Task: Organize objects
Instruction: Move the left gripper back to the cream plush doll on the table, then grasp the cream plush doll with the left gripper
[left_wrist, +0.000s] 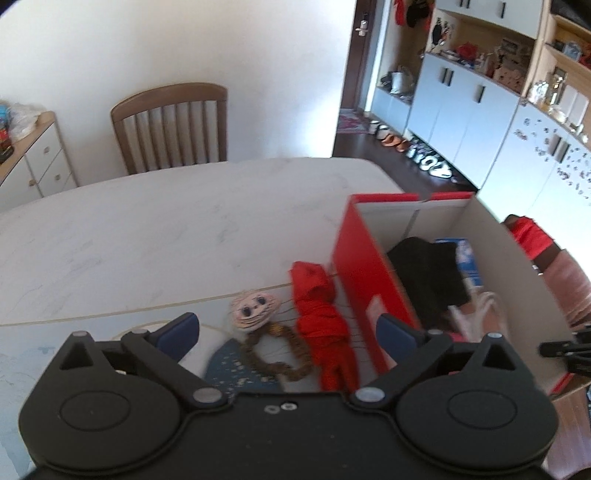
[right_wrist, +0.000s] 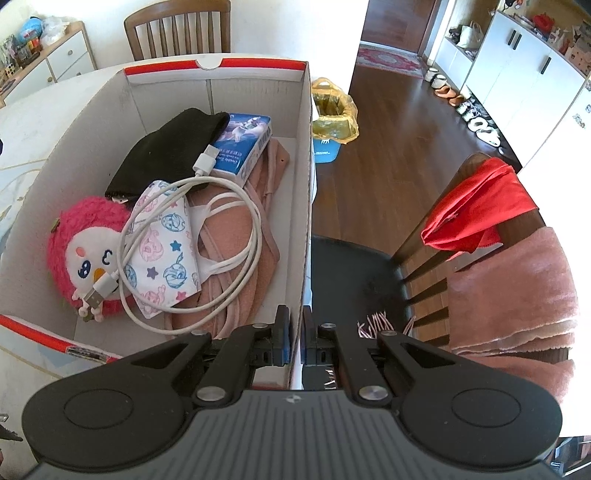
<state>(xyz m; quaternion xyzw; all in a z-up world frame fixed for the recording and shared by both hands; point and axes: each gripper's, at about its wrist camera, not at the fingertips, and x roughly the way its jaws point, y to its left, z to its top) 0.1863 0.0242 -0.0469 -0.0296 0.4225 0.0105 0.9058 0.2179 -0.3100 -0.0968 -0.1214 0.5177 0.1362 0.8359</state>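
No readable writing anywhere; blue packet's (right_wrist: 242, 146) print is blurring out. Left gripper (left_wrist: 286, 332) is gaping wide over a doll (left_wrist: 255, 306), right gripper (right_wrist: 294, 341) is pinching the box wall (right_wrist: 304, 206).

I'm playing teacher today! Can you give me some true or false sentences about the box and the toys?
1. The pink plush bird lies inside the red-and-white cardboard box. True.
2. The red knitted doll is in the box. False: it lies on the white table beside it.
3. The right gripper pinches the box wall. True.
4. The left gripper holds the doll. False: its jaws are open, empty.
5. The white USB cable hangs over the chair. False: it is in the box.
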